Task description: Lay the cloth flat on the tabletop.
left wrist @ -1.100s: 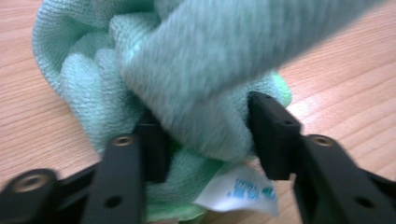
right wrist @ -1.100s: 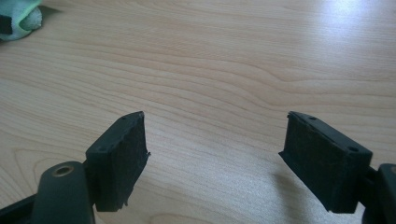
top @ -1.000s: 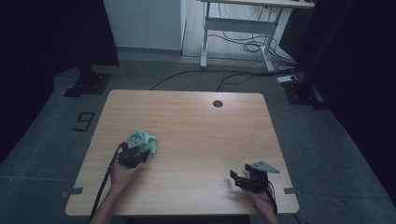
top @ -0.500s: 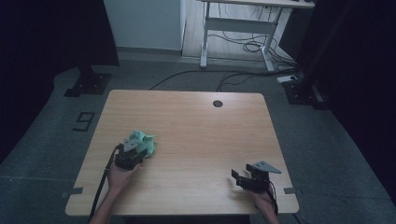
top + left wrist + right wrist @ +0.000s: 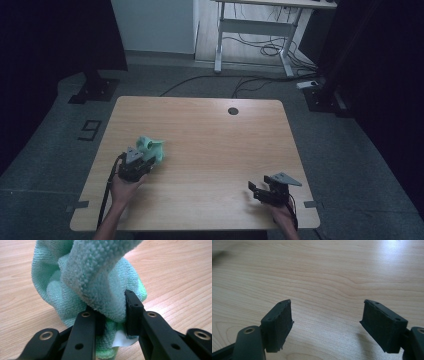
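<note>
Left gripper (image 5: 112, 315) has just been closing and has drawn back toward the person with the cloth (image 5: 85, 282) bunched between its jaws; the right hasn't budged. Left jaws now clamp a thick fold of the mint-green cloth, pads pressed into the pile on both sides. Cloth sits at the near-left part of the table (image 5: 210, 130), in the high view just ahead of the left gripper (image 5: 142, 161), heaped rather than flat. Right gripper (image 5: 325, 322) rests at the near-right corner, jaws spread wide, nothing between them, bare wood under it.

Handling guess: microfibre, light, limp, grippy. Won't slip, but it sags and trails, so one pinch only lifts a bundle. Better hold is an edge or corner; the right could take a second one.

Hard to tell: whether any of the cloth still touches the table, where its corners are in the heap, and what the white tag (image 5: 120, 340) under the jaws is, probably a label.
</note>
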The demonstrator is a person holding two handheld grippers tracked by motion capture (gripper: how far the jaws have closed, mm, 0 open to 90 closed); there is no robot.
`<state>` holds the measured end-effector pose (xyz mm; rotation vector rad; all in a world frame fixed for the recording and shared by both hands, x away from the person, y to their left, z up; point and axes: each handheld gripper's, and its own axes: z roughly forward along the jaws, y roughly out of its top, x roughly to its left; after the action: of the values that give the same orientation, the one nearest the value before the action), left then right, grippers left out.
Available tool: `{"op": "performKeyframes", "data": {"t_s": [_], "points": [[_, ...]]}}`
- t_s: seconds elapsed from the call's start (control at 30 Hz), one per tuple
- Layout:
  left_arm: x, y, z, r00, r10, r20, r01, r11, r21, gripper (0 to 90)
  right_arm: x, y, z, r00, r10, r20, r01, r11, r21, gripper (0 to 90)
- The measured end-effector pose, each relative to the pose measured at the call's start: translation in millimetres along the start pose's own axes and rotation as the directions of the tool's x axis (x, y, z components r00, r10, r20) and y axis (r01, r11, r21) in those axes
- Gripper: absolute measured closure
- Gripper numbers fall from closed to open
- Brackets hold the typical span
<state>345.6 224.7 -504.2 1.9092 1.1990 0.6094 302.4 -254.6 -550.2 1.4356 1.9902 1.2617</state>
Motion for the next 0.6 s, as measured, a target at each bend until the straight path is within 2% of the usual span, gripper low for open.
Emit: {"op": "performKeyframes", "data": {"t_s": [0.6], "points": [[-9.4, 8.2, -10.5, 0.9996, 0.021, 0.017, -0.021, 0.9992, -0.035, 73.8, -2.1, 0.8, -1.5, 1.0000, 0.001, 0.002, -0.001, 1.000, -0.006, 24.4]]}}
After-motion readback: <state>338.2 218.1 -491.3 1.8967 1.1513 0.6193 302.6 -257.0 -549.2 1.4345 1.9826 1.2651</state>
